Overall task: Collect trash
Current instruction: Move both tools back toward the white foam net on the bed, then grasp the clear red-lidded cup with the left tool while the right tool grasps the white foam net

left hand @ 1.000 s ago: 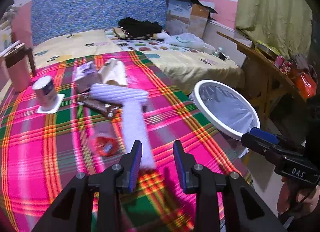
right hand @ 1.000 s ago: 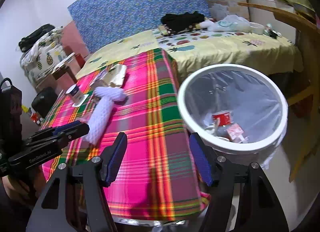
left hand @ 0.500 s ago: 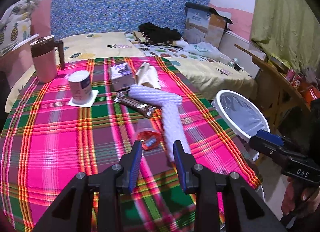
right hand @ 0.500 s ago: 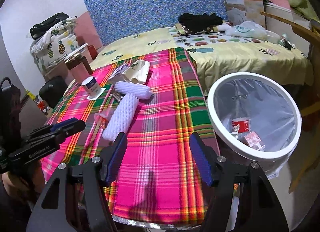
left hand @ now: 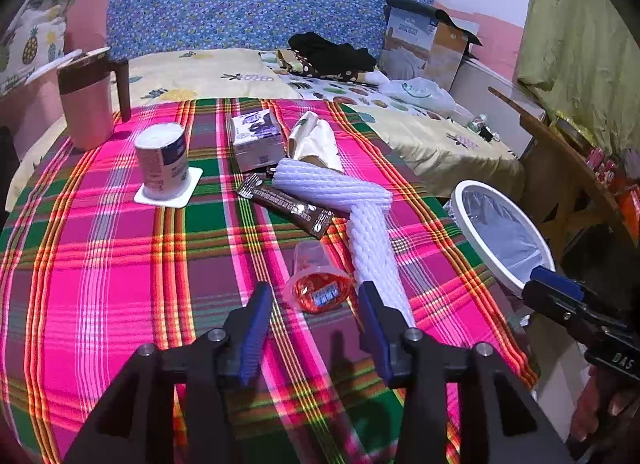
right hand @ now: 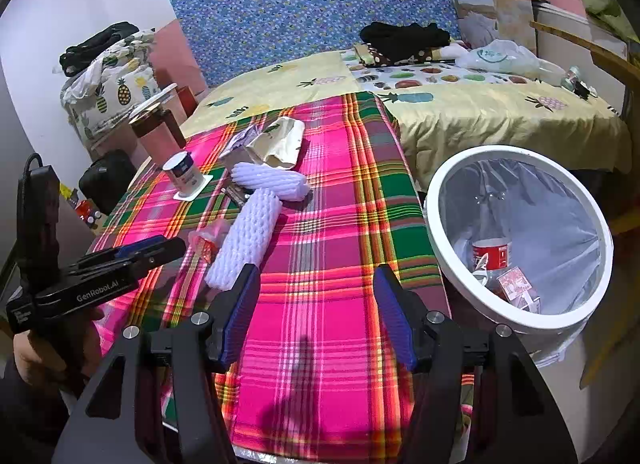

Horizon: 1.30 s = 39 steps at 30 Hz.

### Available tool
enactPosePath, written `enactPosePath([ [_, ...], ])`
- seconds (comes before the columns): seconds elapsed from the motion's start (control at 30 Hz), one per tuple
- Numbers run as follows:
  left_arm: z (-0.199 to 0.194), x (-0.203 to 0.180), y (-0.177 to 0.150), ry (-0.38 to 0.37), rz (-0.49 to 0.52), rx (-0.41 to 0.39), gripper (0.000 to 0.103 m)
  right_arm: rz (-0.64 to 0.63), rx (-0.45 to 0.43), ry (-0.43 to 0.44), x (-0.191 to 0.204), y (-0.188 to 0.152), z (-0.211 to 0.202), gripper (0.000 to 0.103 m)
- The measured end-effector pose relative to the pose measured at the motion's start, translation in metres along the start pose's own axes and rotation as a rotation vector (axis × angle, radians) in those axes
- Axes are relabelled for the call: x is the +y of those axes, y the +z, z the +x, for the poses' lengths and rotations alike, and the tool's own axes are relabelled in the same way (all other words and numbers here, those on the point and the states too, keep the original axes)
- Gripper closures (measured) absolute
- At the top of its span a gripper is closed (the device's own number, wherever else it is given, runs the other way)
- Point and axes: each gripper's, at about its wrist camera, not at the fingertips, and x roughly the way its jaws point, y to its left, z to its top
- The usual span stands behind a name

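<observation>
The left hand-held gripper point(left hand: 316, 306), jaws opening and empty, faces a light, crushable plastic cup point(left hand: 318, 284) at twelve o'clock on the counter point(left hand: 100, 284), best pinched across its rim.

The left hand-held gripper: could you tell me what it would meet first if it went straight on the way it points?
Most likely the clear plastic cup lying on its side just ahead of the left hand-held gripper, whose jaws are opening with nothing between them. Depth is unclear.
</observation>
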Motion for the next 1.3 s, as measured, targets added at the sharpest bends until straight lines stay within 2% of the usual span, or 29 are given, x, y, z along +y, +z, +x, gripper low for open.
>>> enactPosePath([
  [0.23, 0.025, -0.004, 0.006, 0.013, 0.02, 0.027, 0.055, -0.003, 0.013, 0.001, 0.0, 0.002, 0.008, 0.043],
  [0.5, 0.054, -0.002, 0.004, 0.023, 0.02, 0.098, 0.055, 0.003, 0.047, 0.001, -0.002, 0.003, 0.023, 0.043],
  [0.53, 0.055, -0.002, 0.003, 0.025, 0.019, 0.099, 0.057, 0.004, 0.05, 0.001, -0.003, 0.004, 0.024, 0.043],
  [0.87, 0.03, 0.014, 0.009, 0.146, 0.047, 0.004, 0.058, -0.008, 0.072, 0.025, 0.008, 0.01, 0.039, 0.043],
  [1.3, 0.009, 0.06, 0.016, 0.192, -0.017, -0.035, 0.058, -0.059, 0.15, 0.097, 0.05, 0.02, 0.072, 0.043],
])
